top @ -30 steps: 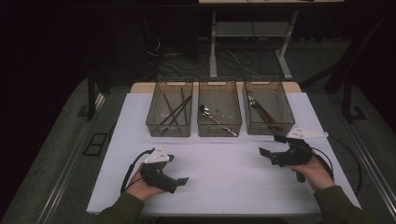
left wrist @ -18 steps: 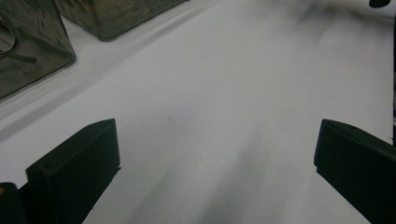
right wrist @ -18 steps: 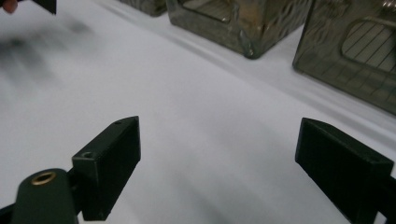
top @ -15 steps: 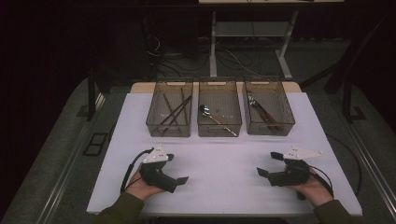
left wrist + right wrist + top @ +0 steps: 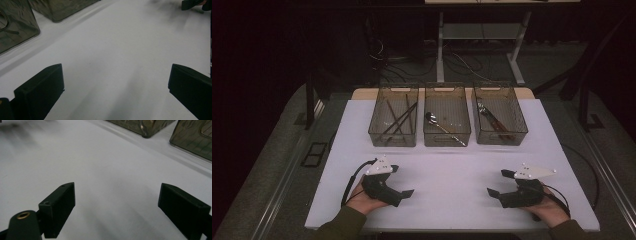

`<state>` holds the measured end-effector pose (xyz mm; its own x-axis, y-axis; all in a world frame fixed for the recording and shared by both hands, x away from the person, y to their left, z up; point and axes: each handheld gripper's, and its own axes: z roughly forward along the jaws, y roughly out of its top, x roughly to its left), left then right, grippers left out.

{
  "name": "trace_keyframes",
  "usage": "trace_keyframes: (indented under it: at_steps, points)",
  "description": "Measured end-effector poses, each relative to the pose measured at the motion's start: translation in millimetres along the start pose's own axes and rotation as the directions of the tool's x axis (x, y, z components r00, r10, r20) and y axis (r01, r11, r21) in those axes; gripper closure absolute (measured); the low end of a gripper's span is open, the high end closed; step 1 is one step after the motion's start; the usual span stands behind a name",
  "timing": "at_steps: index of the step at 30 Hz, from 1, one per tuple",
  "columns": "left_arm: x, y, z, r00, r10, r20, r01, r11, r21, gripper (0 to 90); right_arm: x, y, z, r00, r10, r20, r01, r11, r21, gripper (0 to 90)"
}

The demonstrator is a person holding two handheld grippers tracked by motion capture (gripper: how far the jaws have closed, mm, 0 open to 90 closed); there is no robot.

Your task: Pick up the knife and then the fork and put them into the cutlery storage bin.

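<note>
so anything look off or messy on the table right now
Nothing stands out. The three bins sit in a straight row with cutlery inside, and the left gripper and right gripper rest open on the white table.

Dim lab: white-topped table (image 5: 452, 165), floor cables (image 5: 462, 62), metal stand (image 5: 479, 32).

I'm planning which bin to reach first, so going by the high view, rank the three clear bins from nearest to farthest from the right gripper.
From the right gripper, near the table's front right edge:
1. Right bin, holding the dark-handled utensils, straight ahead at the back right.
2. Middle bin, holding the spoon, back centre.
3. Left bin, holding the chopsticks, back left, across the table.
</note>
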<state>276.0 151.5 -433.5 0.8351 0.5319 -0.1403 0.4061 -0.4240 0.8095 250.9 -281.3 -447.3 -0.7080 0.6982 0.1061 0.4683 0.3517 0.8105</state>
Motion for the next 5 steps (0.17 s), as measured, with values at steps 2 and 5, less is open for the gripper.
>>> trace_keyframes:
  at_steps: [2,5]
  points:
    - [-0.1,0.0,0.1,1.0000,0.002,0.000,-0.002,1.0000,0.002,0.0,0.0,0.0,-0.4,1.0000,-0.002,0.001,0.002,1.000,0.000,14.0]
    - [-0.2,0.0,0.4,1.0000,0.002,-0.001,-0.002,1.0000,0.004,0.0,-0.2,0.4,-1.2,1.0000,-0.005,0.003,0.005,1.000,-0.002,14.0]
